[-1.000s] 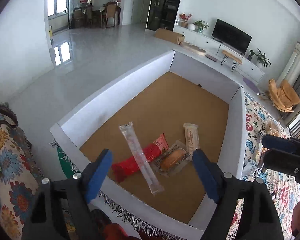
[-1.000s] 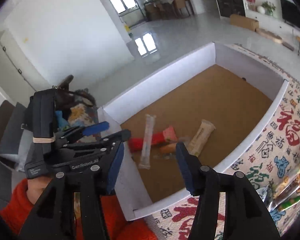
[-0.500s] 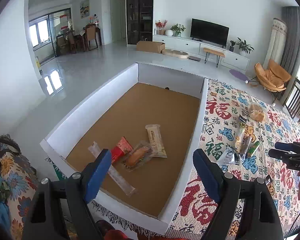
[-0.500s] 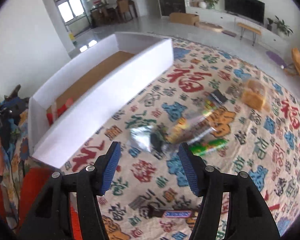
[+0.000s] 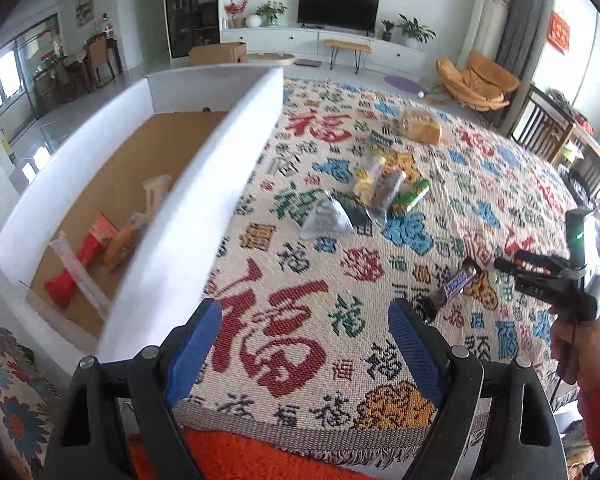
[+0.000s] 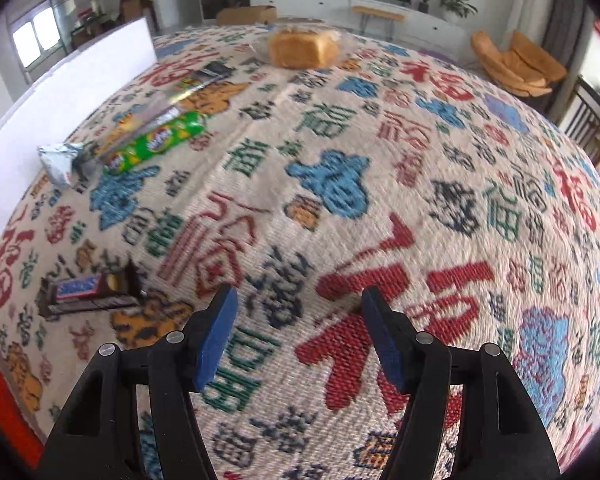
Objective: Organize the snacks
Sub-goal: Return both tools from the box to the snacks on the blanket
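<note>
A: Left gripper [image 5: 302, 354]? Right gripper [image 6: 296, 336]?
B: Left wide, empty; right's jaws opening, nothing between. Dark rectangular chocolate bar [image 6: 88, 292] lies on the patterned woven surface [image 6: 340, 184] (left of right gripper). White-walled cardboard box [image 5: 172, 216] holds other snacks.

Large red 福 characters woven across tablecloth [image 5: 284, 344]; snack wrapper print too blurred to read

Patterned tablecloth [image 6: 340, 128] (television [image 5: 339, 7] behind)
</note>
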Demonstrator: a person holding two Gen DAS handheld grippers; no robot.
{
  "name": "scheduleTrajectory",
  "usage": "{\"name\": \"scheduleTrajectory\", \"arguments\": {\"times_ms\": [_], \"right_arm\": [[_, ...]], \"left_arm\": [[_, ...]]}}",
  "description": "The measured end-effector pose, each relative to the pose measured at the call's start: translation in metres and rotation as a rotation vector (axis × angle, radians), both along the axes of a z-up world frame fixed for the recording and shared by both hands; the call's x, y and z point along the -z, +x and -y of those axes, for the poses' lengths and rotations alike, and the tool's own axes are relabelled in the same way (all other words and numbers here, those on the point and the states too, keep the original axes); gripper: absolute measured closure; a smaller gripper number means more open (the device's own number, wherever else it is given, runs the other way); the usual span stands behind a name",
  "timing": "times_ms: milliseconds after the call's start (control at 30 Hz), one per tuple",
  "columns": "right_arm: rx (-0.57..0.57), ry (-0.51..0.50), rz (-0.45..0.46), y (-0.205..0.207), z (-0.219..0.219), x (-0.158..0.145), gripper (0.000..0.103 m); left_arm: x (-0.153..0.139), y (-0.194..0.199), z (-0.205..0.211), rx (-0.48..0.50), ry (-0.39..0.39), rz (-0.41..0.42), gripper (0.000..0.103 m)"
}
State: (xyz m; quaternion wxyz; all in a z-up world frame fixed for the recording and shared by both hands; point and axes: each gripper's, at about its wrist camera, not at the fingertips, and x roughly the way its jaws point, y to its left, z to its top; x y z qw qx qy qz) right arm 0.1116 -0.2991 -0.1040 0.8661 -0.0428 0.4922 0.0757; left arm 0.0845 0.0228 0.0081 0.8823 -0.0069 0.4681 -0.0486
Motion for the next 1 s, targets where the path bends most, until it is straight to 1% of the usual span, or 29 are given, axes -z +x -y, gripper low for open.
{"name": "scheduleTrajectory", "arguments": {"times_ms": [33,67,100,167,233,333,467,600,700,767,833,867,1000], "right_arm": [[0.007,0.012,0.038,-0.005,0.006,-0.002,0.033],[0.027,-0.014,0.048,-0.007,0.009,-0.001,0.032],[0.036,-0.014,0.057,-0.008,0.011,-0.001,0.029],[0.041,0.006,0.081,-0.011,0.014,-0.001,0.029],[0.044,-0.007,0.103,-0.014,0.011,0.0,0.027],[0.054,-0.007,0.102,-0.014,0.012,0.0,0.026],[0.054,-0.006,0.102,-0.014,0.014,0.001,0.025],[0.054,-0.006,0.101,-0.014,0.013,0.001,0.025],[0.054,-0.005,0.101,-0.014,0.013,0.001,0.025],[0.054,-0.005,0.101,-0.014,0.014,0.001,0.025],[0.054,-0.005,0.101,-0.014,0.013,0.001,0.024],[0.054,-0.005,0.101,-0.014,0.014,0.001,0.024],[0.054,-0.005,0.101,-0.014,0.014,0.001,0.024]], "left_arm": [[0.012,0.005,0.008,0.007,0.008,-0.016,0.018],[0.023,0.01,0.015,0.007,0.009,-0.033,0.018],[0.034,0.015,0.021,0.002,0.007,-0.051,0.018],[0.052,0.026,0.028,-0.013,-0.001,-0.069,0.018],[0.066,0.033,0.032,-0.035,0.003,-0.073,0.018],[0.08,0.039,0.034,-0.047,0.013,-0.077,0.018],[0.093,0.039,0.031,-0.06,0.042,-0.081,0.018],[0.093,0.038,0.026,-0.076,0.033,-0.064,0.018],[0.095,0.037,0.028,-0.083,0.052,-0.052,0.017],[0.096,0.037,0.028,-0.084,0.055,-0.053,0.015],[0.098,0.039,0.027,-0.089,0.053,-0.063,0.005],[0.099,0.039,0.027,-0.092,0.052,-0.068,0.002],[0.1,0.04,0.027,-0.096,0.056,-0.068,0.0]]}}
